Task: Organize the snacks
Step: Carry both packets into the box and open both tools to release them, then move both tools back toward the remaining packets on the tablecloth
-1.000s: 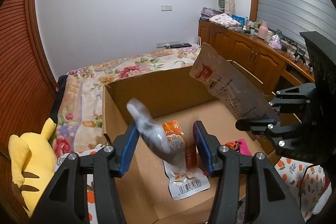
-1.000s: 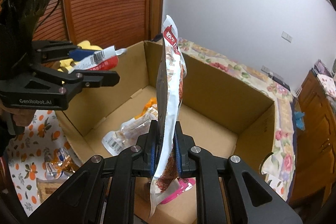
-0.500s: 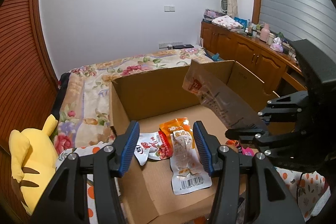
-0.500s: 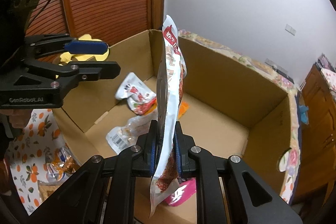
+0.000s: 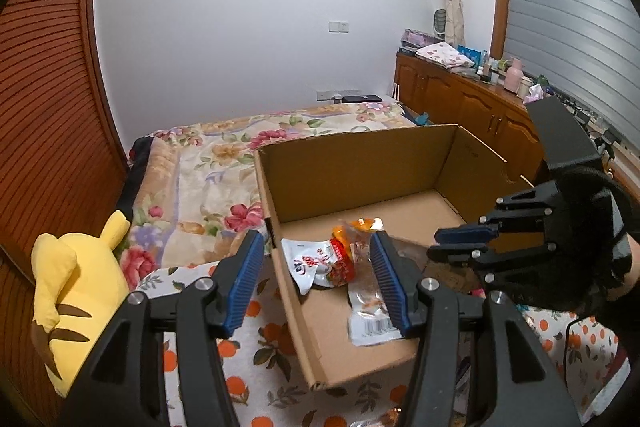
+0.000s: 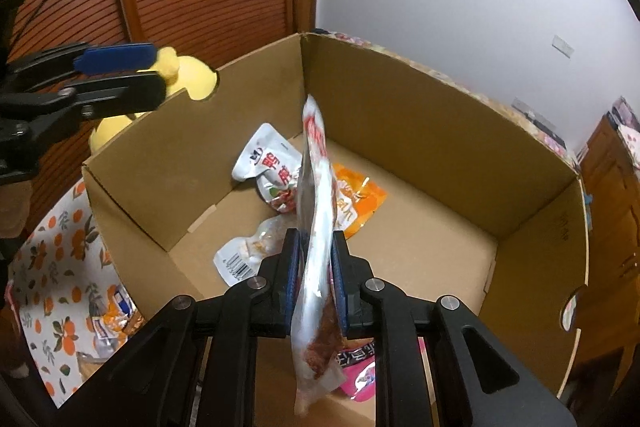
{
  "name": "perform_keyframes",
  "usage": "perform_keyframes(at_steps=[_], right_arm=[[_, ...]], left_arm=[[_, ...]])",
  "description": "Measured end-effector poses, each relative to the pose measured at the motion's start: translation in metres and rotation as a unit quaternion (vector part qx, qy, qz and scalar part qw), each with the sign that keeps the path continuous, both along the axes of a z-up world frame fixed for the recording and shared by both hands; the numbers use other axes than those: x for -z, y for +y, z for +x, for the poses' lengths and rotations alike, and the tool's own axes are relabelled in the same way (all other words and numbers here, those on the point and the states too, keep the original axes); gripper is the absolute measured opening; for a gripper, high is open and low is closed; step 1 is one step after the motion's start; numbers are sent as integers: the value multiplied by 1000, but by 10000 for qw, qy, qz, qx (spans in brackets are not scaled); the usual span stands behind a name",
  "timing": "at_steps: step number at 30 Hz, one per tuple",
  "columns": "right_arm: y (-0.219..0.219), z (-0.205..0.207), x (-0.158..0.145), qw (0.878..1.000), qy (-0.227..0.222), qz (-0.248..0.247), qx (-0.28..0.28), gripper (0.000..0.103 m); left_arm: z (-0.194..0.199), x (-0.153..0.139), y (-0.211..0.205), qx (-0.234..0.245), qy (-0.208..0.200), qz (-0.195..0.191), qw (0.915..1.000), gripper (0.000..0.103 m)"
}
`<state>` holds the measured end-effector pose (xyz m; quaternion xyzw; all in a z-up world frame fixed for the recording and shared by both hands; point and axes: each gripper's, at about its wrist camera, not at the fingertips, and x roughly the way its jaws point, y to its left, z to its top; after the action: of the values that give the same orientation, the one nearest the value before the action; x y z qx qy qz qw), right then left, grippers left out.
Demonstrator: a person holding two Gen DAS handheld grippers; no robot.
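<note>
Over cardboard box (image 6: 400, 99), right gripper (image 6: 316, 267) clamps pouch (image 6: 316, 227); left gripper (image 5: 316, 279) opening, empty.

The left gripper (image 5: 316, 277), at lower centre, is opening with nothing between its blue pads; the right gripper (image 6: 316, 275) is clamped tight, angled downward.

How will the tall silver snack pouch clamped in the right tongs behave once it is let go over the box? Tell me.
The silver pouch probably flops rather than stands: pinched low by the right tongs, its top already leans. It looks thin and light, so it should drop softly into the cardboard box. Its glossy film may slide over the packets lying there.
</note>
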<state>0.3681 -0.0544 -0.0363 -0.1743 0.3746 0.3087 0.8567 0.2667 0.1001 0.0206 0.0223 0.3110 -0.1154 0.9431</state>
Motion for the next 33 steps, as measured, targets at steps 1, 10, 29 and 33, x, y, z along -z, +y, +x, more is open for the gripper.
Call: perform_keyframes(at_steps=[1,10,29,33], right_arm=[[1,-1,0,10000,-28,-25,-10,13],[-5,-18,-9,9998,-135,152,5,13],[-71,-122,-25,9928,-422,956,583,49],[-71,-133,-9,9927,-272,972,658,50]], left_arm=[[-3,-1,1,-3,-13,17,10000,55],[-38,-7,5,-19,-145,74,9999,58],[-118,39,-27,520,202,23,9984,73],[-129,59,-38,647,444,75,9969,73]])
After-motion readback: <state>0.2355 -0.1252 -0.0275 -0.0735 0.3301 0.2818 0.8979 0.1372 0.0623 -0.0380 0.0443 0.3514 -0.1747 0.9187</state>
